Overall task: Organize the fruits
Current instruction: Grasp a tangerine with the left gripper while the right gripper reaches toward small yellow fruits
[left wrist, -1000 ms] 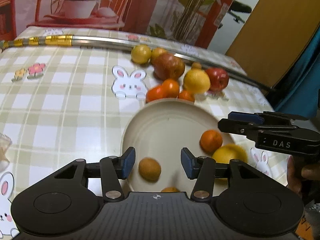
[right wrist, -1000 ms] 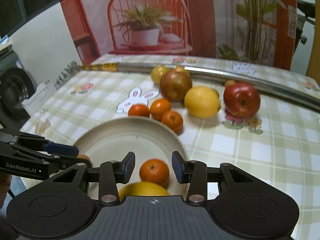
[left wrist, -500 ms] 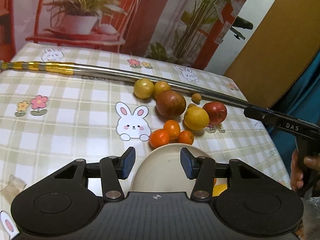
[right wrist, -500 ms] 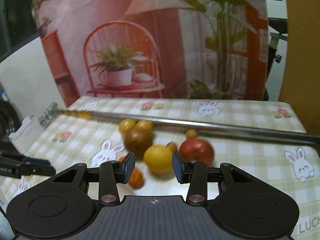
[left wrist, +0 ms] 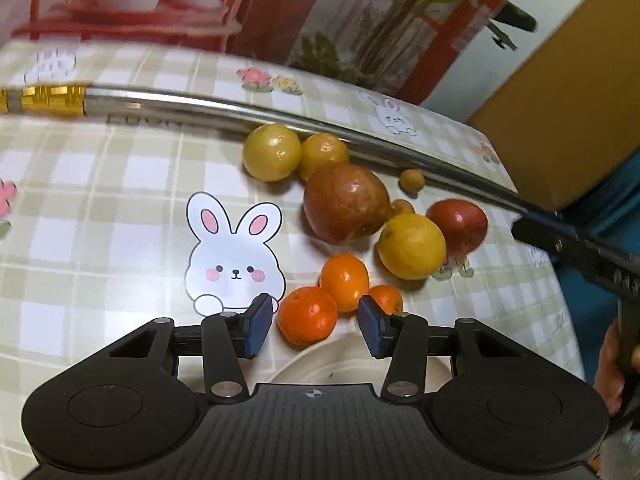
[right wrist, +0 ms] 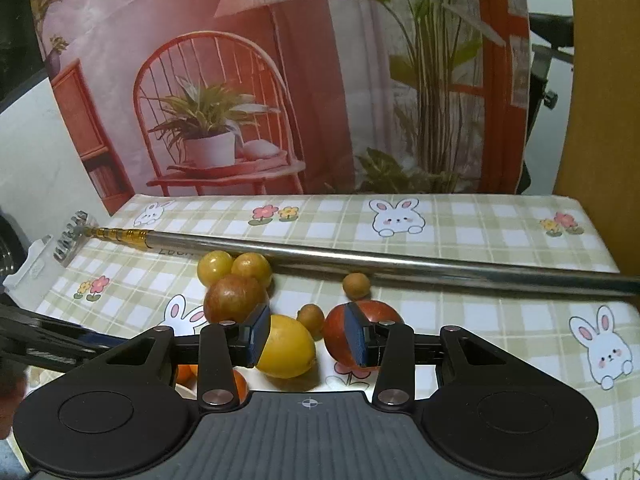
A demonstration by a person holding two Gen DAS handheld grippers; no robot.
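Observation:
A loose pile of fruit lies on the checked tablecloth. In the left wrist view my left gripper (left wrist: 316, 326) is open and empty, its jaws either side of an orange tangerine (left wrist: 307, 315), with two more tangerines (left wrist: 345, 281) just behind and the cream plate's rim (left wrist: 340, 360) below. Beyond lie a yellow lemon (left wrist: 412, 246), a red apple (left wrist: 458, 225), a brownish-red pomegranate (left wrist: 346, 202) and two yellow-green fruits (left wrist: 272, 152). My right gripper (right wrist: 307, 334) is open and empty above the lemon (right wrist: 286, 346) and the apple (right wrist: 340, 336).
A long steel rod (left wrist: 224, 106) with a gold band lies across the table behind the fruit; it also shows in the right wrist view (right wrist: 380, 266). Two small brown fruits (right wrist: 356, 284) sit near it. The right gripper's body (left wrist: 580, 248) stands at the table's right edge.
Both grippers have pulled back from the plate and its fruit. The left one has since come down close to the tangerines; the right one has closed in on the lemon and apple.

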